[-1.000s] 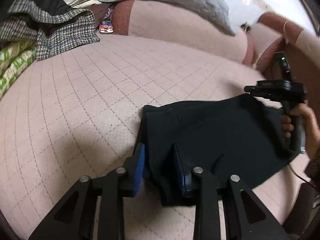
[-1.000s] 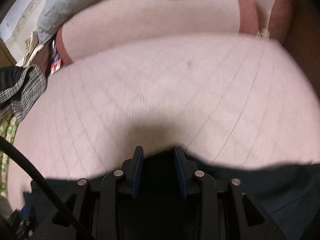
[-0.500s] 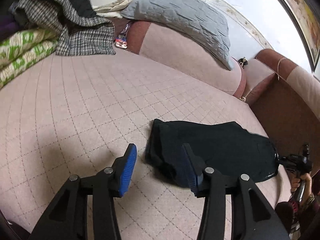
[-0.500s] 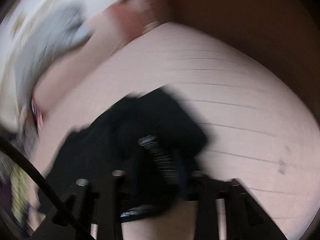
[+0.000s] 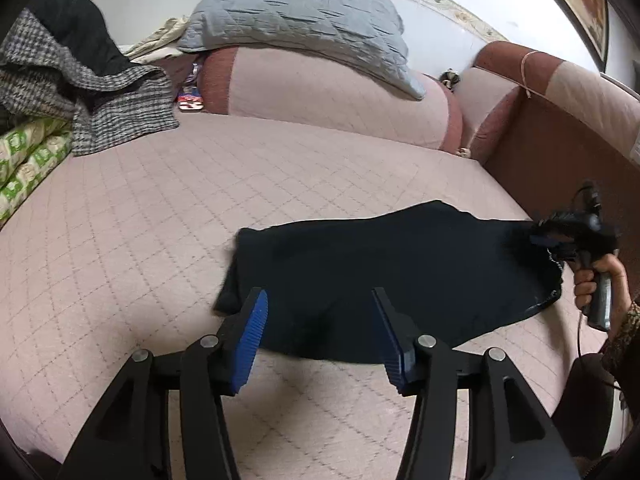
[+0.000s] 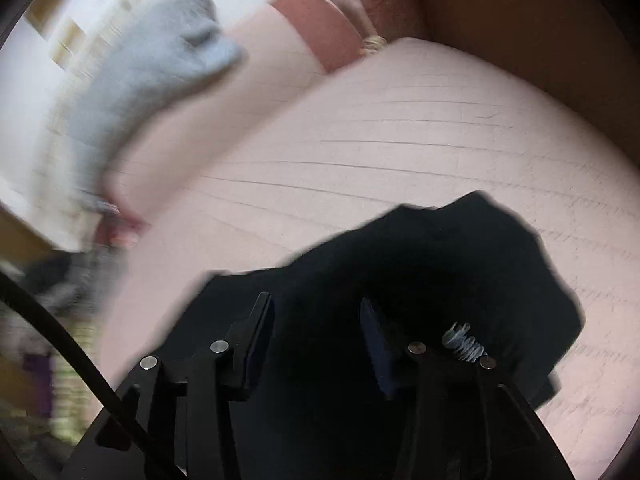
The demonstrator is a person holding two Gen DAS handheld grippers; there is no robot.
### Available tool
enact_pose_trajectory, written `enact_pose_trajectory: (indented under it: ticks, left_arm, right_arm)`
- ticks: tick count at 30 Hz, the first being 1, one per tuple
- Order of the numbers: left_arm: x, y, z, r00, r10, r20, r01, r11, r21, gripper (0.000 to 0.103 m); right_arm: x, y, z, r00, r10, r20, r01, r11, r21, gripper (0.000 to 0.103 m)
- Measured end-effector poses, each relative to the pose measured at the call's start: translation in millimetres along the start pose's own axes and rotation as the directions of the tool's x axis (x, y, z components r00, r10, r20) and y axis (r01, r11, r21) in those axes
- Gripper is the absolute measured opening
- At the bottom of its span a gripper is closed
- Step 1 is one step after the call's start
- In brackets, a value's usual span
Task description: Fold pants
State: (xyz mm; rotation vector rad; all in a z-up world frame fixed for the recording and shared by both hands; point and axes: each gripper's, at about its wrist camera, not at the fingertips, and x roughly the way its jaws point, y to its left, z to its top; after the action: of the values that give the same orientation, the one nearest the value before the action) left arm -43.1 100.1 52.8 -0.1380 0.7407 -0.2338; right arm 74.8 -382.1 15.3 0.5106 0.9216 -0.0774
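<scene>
Pants of soft black fabric [image 5: 384,280], already folded into a compact slab, lie flat on the pink quilted sofa seat [image 5: 160,220], near its front edge. Above the slab's left end hangs the left gripper [image 5: 318,328], blue pads wide apart and holding nothing. At the slab's right end the right gripper [image 6: 316,332] hovers over cloth, jaws parted, gripping nothing as far as the blur allows. The pants look light, limp and prone to slumping; layered edges or corners seem the surest hold.
</scene>
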Motion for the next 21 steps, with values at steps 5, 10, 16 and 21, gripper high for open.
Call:
enact_pose_trajectory:
  ticks: [5, 10, 16, 21]
  left_arm:
    - [-7.5, 47.0, 6.3, 0.996, 0.092, 0.02, -0.089, 0.987, -0.131, 0.057]
    - [1.1, 103.7, 19.9, 0.983, 0.18, -0.028, -0.18, 0.937, -0.298, 0.057]
    - [2.2, 99.3, 6.5, 0.994, 0.112, -0.015, -0.112, 0.955, -0.274, 0.058]
    - [9.3, 95.9, -1.5, 0.997, 0.066, -0.03, -0.071, 0.963, -0.26, 0.058]
  right_arm:
    - [-8.0, 12.9, -13.8, 0.963, -0.241, 0.121, 0.248, 0.967, -0.049, 0.017]
    - [-32.3, 68.1, -38.6, 0.982, -0.126, 0.14, 0.154, 0.965, -0.212, 0.04]
    - [-1.6, 190.1, -91.2, 0.974, 0.171, -0.148, -0.219, 0.874, -0.433, 0.04]
    - [31.4, 301.1, -138.0, 0.887, 0.263, -0.38, -0.437, 0.743, -0.507, 0.04]
